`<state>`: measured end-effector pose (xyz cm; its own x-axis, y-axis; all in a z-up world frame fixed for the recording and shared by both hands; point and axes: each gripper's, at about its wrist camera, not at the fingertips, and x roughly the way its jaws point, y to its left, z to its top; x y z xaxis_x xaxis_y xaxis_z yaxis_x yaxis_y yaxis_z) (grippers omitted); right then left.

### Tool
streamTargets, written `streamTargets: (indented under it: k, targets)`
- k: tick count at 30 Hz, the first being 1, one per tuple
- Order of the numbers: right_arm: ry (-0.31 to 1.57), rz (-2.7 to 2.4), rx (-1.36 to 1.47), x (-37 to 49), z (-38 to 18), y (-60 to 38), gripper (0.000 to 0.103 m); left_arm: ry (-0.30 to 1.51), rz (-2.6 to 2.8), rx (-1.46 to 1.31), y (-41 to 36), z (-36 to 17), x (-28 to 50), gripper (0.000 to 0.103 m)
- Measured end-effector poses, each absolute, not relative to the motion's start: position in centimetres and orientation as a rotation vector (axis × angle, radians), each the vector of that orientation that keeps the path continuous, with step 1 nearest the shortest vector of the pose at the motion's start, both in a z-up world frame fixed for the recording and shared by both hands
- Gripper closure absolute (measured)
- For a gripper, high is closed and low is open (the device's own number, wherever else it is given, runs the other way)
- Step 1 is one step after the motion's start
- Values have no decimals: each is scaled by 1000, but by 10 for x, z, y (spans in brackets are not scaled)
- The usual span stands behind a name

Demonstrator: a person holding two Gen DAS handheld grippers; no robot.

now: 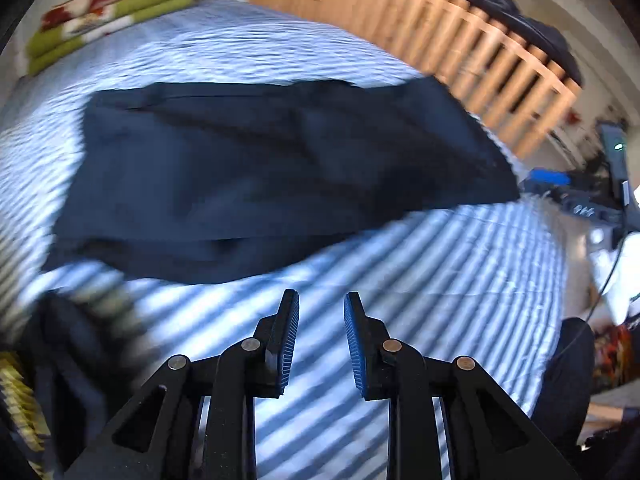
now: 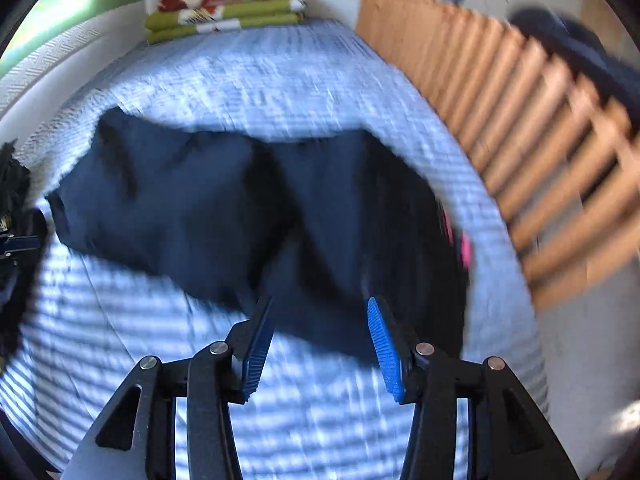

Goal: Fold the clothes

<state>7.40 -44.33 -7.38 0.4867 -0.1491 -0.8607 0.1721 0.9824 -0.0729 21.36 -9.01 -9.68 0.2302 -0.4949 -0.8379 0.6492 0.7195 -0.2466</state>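
A dark navy garment (image 1: 256, 168) was seen spread across the middle of a bed (image 1: 420, 264), lying roughly flat with a few creases, seemingly laid out so that it could be folded. The left tool (image 1: 321, 300) was held above bare bedding just short of the garment's near edge, its jaws parted a little and nothing between them. The right tool (image 2: 320, 304) was held over the garment's near edge, its jaws spread wider and likewise empty; neither was pinching cloth, so the fold was judged to be between grips. The bed was covered by a pale blue and white striped bedspread (image 2: 256, 80), barred with sunlight and shadow. At the far end of the bed a stack of folded green, red and white textiles (image 2: 224, 8) was placed. A slatted wooden rail (image 1: 460, 48) was seen along the bed's right edge, with something dark draped over it.
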Motion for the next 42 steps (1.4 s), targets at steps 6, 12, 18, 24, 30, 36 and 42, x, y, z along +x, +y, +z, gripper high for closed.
streamTargets:
  k: [6,12,18,24,30,36,42]
  targets:
    - [1106,-258,144,50,-103,-481,59,1078,-860,186,-165,-120,216,65]
    - [1143,-211,201,65,-125,-495,58,1052,-791,226,-187,-127,243,63]
    - [1111,-216,300,82,-139,-500,41,1073,-847,127,-196,-119,262,50]
    - [1088,-218,420,71,-132,-514,41,1044,-852,151,-215,-127,253,49]
    - [1036,-334,266,41,-111,-520,41,1006,-869,347,-230,-135,230,95]
    - [1034,-350,331,36,-108,-544,41,1006,-839,259,-232,-134,241,82]
    - [1058,-301,317,49,-121,-534,41,1012,-874,238,-239,-140,245,102]
